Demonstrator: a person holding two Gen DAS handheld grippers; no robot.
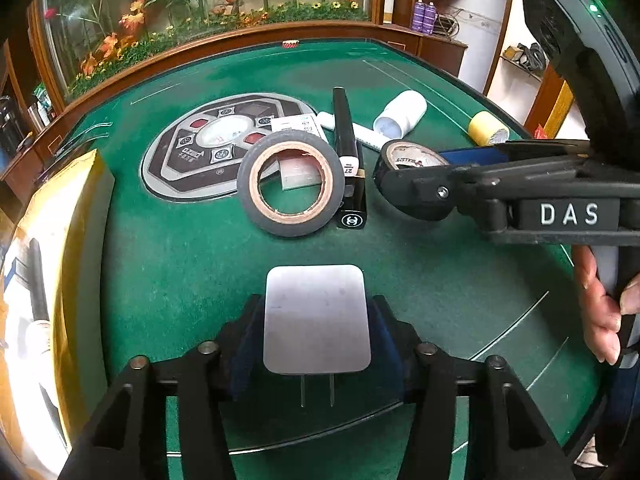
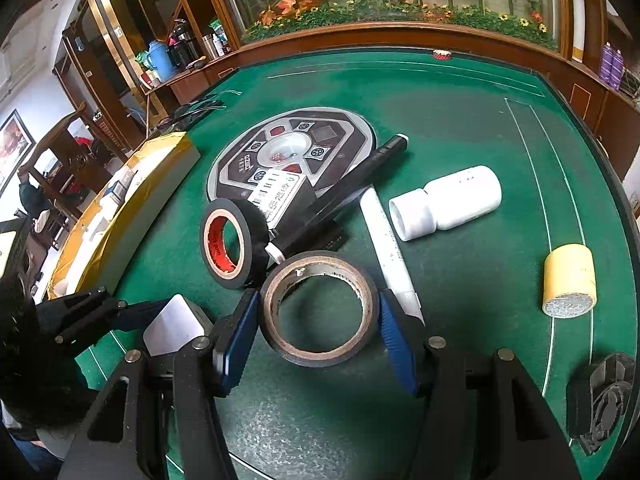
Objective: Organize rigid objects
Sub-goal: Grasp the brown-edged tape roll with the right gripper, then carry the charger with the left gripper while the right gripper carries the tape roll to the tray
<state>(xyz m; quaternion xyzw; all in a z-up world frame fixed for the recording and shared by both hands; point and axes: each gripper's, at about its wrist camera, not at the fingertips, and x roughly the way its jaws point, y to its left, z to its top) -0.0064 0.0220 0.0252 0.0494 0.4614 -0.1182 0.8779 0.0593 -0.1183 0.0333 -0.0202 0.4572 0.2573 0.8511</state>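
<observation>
The left gripper (image 1: 316, 320) clamps a white plug adapter (image 1: 316, 318), light, stiff and slick-sided. Between the right gripper's (image 2: 318, 316) pads sits a black tape roll (image 2: 320, 308); rigid, light, gripped across its rim.

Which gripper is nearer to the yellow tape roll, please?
Right. The right gripper, clamped on a black tape roll, is just left of the yellow tape roll; the left gripper, holding a charger, is farther left.

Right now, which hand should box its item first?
Left. The left gripper holds the white charger beside the yellow box; the right gripper, on a tape roll, is farther from it.
</observation>
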